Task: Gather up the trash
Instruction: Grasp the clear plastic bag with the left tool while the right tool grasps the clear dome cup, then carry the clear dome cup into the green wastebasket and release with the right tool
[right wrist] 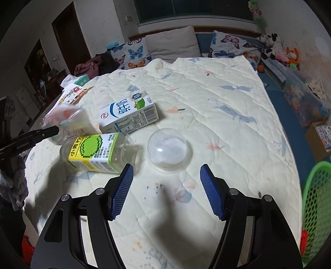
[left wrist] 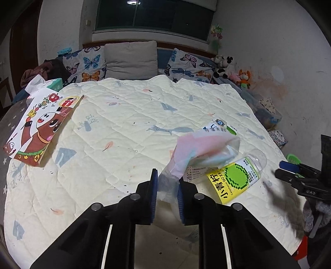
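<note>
one bottle [right wrist: 93, 152], one carton [right wrist: 129, 112], one dome lid [right wrist: 168, 149].

A wide bed [left wrist: 128, 115] under a cream quilted coverlet fills the room. Behind its headboard, a dark night window [left wrist: 155, 14] reflects a ceiling lamp; white scuffed walls [left wrist: 289, 51] flank the bed, a dark wooden door [right wrist: 70, 41] to its left.

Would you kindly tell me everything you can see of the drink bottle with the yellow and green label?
The bottle is clear plastic, seemingly empty, wrapped in a yellow label with a pixelated green circle and printed text. It lies on its side on the quilt, neck toward the clear dome lid, just apart from it; no cap is visible. The milk carton lies just behind it and the plastic wrapper overlaps its far end. Neither gripper touches it.
</note>
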A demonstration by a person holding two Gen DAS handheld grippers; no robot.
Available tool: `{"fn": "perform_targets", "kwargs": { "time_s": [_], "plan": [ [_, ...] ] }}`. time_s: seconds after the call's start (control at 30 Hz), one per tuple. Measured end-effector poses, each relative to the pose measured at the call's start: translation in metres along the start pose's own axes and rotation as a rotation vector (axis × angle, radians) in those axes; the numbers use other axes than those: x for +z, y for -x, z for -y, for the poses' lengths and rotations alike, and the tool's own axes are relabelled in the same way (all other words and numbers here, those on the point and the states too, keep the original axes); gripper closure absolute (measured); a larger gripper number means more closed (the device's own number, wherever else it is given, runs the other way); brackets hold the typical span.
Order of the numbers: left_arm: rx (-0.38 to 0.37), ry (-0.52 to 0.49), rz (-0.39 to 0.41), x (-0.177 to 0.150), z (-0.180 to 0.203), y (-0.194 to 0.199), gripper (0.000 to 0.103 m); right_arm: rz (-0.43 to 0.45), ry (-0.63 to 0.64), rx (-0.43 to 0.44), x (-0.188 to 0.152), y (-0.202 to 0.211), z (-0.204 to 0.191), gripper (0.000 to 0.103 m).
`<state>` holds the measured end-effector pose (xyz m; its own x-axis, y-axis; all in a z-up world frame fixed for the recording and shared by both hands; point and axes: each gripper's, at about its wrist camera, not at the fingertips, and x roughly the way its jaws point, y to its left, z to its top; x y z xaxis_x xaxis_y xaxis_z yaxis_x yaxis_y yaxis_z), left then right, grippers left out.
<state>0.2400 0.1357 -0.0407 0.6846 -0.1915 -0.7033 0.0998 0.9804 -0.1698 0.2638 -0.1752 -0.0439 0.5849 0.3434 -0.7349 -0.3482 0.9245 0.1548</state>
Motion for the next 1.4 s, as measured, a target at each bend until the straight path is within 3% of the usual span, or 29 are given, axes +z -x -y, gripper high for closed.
{"fn": "perform_targets", "kwargs": {
  "time_s": [0.57,0.83,1.4],
  "plan": [
    [0.008,0.053,0.082,0.011,-0.018,0.040,0.089,-0.034,0.021,-0.034,0.017,-0.043,-0.003,0.036],
    [0.004,0.071,0.092,0.013,-0.019,0.047,0.089,-0.058,0.006,-0.042,0.017,-0.058,0.002,0.043],
    [-0.068,0.022,0.080,0.014,0.022,0.043,0.089,0.013,-0.031,-0.021,-0.004,-0.004,0.011,0.044]
  ]
}}
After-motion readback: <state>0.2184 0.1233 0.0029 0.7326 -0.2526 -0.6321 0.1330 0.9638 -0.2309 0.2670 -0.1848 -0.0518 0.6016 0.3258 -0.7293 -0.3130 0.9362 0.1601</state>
